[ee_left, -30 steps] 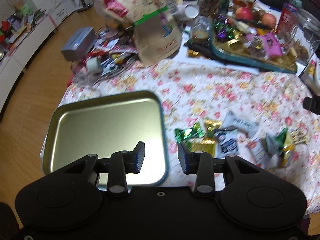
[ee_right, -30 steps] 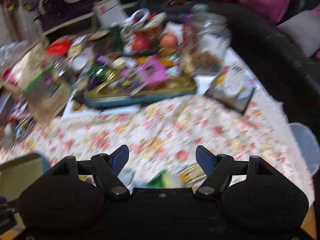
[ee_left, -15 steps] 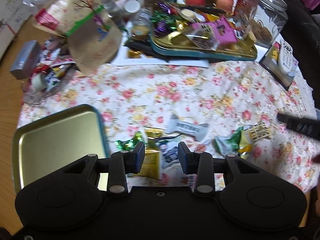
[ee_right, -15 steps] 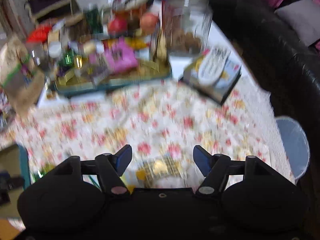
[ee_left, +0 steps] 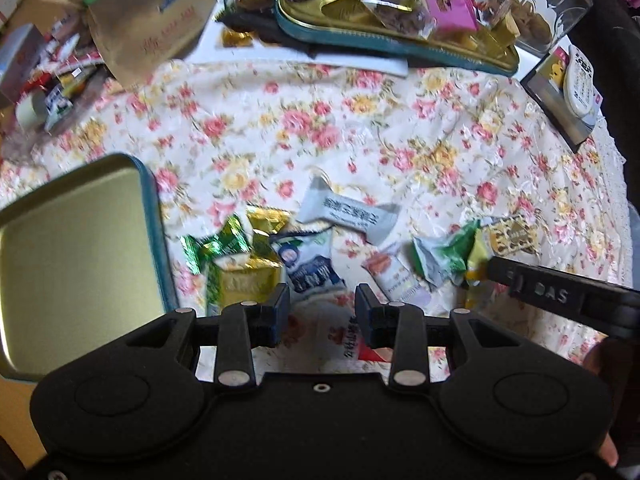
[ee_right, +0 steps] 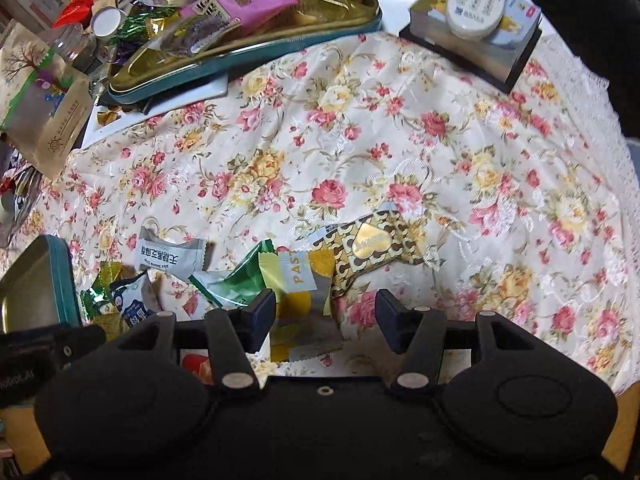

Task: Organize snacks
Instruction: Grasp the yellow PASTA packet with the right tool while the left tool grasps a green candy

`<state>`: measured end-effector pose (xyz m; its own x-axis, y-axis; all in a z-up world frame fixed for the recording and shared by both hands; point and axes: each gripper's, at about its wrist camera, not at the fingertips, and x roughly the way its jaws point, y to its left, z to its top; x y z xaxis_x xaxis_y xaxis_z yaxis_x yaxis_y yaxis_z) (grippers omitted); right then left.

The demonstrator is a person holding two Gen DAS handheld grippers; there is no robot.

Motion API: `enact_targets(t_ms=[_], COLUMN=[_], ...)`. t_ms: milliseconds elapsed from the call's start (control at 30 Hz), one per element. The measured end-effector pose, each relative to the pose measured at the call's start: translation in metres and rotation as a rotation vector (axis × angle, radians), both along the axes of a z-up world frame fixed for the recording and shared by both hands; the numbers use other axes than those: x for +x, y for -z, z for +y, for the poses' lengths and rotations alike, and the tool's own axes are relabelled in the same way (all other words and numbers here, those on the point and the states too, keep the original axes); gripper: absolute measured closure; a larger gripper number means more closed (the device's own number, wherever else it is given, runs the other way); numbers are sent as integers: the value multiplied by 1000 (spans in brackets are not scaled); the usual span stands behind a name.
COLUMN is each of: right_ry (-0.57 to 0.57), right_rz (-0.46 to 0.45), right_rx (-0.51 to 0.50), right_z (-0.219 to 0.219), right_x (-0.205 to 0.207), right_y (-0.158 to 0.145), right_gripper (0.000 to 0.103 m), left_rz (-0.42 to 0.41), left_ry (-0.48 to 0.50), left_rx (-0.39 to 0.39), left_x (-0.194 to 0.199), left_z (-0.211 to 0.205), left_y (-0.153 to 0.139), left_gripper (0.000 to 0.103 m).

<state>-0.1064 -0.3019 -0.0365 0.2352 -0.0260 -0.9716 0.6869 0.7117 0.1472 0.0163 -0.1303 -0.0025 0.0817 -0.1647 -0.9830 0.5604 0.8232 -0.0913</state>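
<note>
The left gripper (ee_left: 322, 312) hangs low over the floral tablecloth (ee_left: 360, 128) with its jaws parted and nothing between them; bare cloth and a red-printed wrapper edge show in the gap. Just ahead of its left finger lies a gold packet (ee_left: 244, 280), and beside that a blue-and-white packet (ee_left: 308, 264). The right gripper (ee_right: 325, 318) is also spread wide and holds nothing; a yellow packet marked PAST (ee_right: 300, 280) lies between its fingers on the cloth, not pinched.

Around that packet the snacks crowd together: a green wrapper (ee_right: 240, 276) touches its left edge, and a gold-patterned packet with a heart label (ee_right: 372, 244) lies at its upper right. A grey-white candy bar (ee_right: 170, 256) sits a little apart, farther left.

The empty gold tray (ee_left: 72, 264) with a teal rim stands at the left, its right edge just beside the green foil candy (ee_left: 216, 240). Beyond the snack cluster, a broad stretch of cloth lies bare up to the full tray (ee_right: 240, 52) at the far side.

The left view alone shows the empty tray's whole floor and the glass jar (ee_left: 548, 4). The right view alone shows the cloth's lace edge (ee_right: 600, 92) at the right and the white remote (ee_right: 476, 0) on a box, well clear of the snacks.
</note>
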Motion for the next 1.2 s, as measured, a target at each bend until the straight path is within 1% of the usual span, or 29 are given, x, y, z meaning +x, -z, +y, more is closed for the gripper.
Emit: enact_targets(t_ms=[67, 133, 300, 500, 567, 700, 800, 867, 933, 967, 1000, 1067, 1200], right_ry=[21, 27, 20, 47, 55, 93, 103, 100, 94, 84, 72, 59, 63], right_rz=[-1, 2, 27, 18, 20, 26, 48, 86, 94, 94, 91, 87, 56], right_rx=[40, 56, 44, 63, 85, 166, 167, 153, 127, 116, 109, 106, 133], right_z=[-1, -1, 3, -3, -4, -9, -10, -7, -4, -2, 1, 3, 0], right_x=[2, 5, 12, 15, 15, 12, 10, 11, 10, 11, 13, 15, 17], right_y=[4, 8, 17, 22, 25, 30, 34, 41, 44, 44, 43, 40, 26], right_gripper=[45, 45, 44, 44, 45, 45, 46, 54, 56, 64, 69, 69, 70], left_rz=[3, -6, 19, 24, 28, 42, 48, 48, 50, 50, 49, 41, 38], left_ry=[9, 4, 3, -5, -9, -38, -50, -54, -51, -49, -47, -44, -34], left_rx=[-3, 5, -14, -28, -26, -26, -18, -13, -16, -20, -22, -20, -19], left_x=[0, 0, 3, 3, 4, 7, 8, 7, 7, 6, 6, 5, 3], left_z=[-2, -4, -6, -11, -13, -12, -12, -12, -13, -14, -14, -16, -20], left_y=[1, 1, 4, 6, 8, 12, 15, 18, 18, 18, 18, 17, 19], left_gripper=[57, 57, 57, 57, 57, 57, 57, 57, 57, 57, 57, 57, 57])
